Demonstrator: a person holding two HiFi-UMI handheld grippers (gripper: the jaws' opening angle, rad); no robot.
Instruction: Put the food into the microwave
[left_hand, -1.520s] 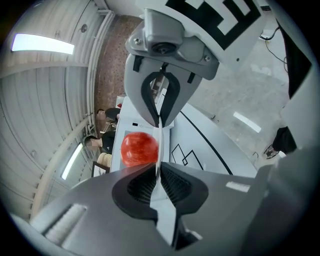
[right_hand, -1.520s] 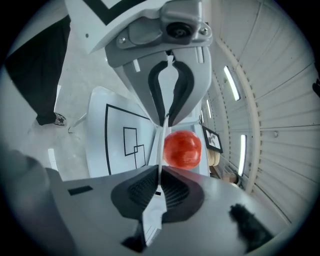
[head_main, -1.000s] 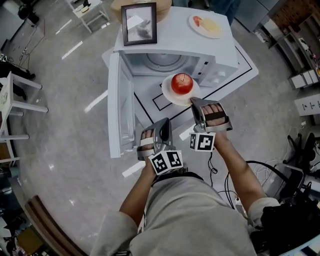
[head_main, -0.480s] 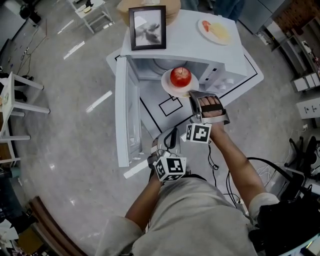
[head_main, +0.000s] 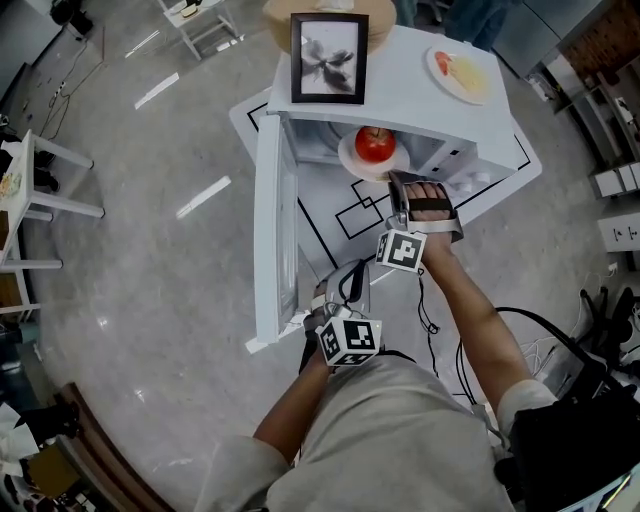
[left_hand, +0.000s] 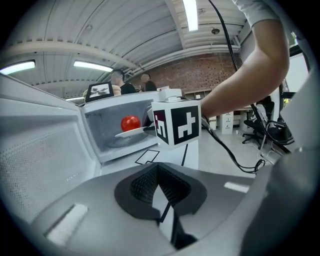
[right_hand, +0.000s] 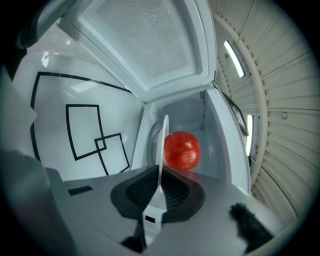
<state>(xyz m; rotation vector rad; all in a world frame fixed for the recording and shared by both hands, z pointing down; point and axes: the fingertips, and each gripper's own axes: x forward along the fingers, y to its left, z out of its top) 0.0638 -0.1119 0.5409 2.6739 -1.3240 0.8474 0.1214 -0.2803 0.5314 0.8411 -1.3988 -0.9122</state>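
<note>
- left gripper (left_hand: 159, 175): jaws together on nothing, parked by the open door (head_main: 275, 230) of the microwave (head_main: 400, 80)
- apple (head_main: 375, 144) on its plate (head_main: 352, 160): at the microwave mouth, partly inside
- right gripper (right_hand: 160, 187): clamped on the plate rim; next I'd push deeper, keep it level, set it down

Open door (head_main: 275, 230) walls the left of the microwave (head_main: 420, 95) mouth.

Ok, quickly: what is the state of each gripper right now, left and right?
Left gripper: closed, nothing between its jaws.
Right gripper: closed on the rim of the white plate that carries the red apple.
</note>
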